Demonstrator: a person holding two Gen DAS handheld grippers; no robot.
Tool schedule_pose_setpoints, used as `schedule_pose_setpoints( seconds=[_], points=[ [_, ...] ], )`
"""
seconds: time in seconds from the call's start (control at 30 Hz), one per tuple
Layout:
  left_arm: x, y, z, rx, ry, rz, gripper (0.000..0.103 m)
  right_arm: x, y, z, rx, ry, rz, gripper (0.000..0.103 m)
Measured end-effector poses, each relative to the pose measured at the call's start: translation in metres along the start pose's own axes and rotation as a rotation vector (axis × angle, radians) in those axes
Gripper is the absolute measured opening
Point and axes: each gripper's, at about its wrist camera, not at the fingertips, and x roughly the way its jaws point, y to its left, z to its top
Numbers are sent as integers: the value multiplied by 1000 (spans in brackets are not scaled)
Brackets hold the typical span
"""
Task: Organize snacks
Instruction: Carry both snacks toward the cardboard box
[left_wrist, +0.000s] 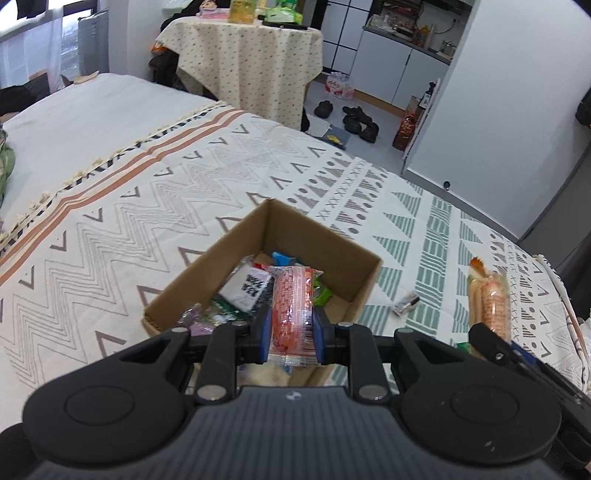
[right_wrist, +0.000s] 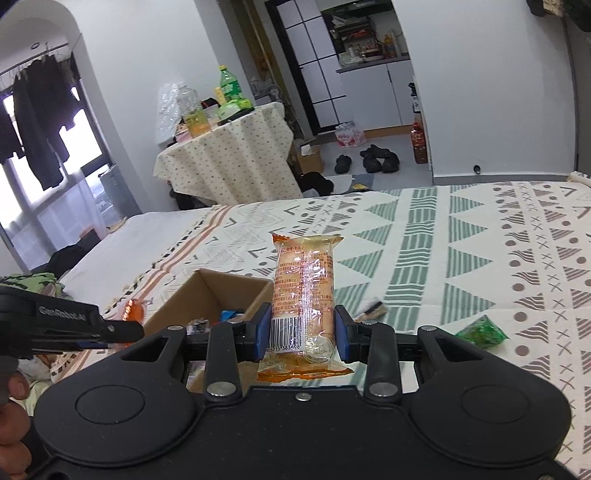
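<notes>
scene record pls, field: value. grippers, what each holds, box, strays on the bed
left gripper: shut on red-orange snack packet, held over the box
right gripper: shut on orange cake packet, upright, beside the box
cardboard box: open, on the bed, already holds several mixed snacks
surface: patterned bedspread
strays: green packet and small dark-and-white packet on the bedspread, outside the box
remaining: both held packets not yet in the box
</notes>
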Motion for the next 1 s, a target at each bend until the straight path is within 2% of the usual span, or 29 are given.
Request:
schedule_pose_setpoints(
  seconds=[0.3, 0.8, 0.87, 0.93, 1.0],
  points=[
    [12, 32, 3, -50, 31, 7, 22, 5, 36, 3, -75, -24, 60, 34],
    [41, 50, 11, -72, 93, -25, 22, 48, 68, 0, -41, 33, 103, 35],
    [43, 48, 13, -64, 95, -29, 22, 53, 73, -3, -55, 48, 122, 38],
    [45, 47, 16, -57, 96, -34, 22, 57, 76, -5, -80, 95, 129, 51],
    [47, 45, 17, -50, 96, -35, 22, 51, 75, -6, -88, 82, 117, 61]
  ],
)
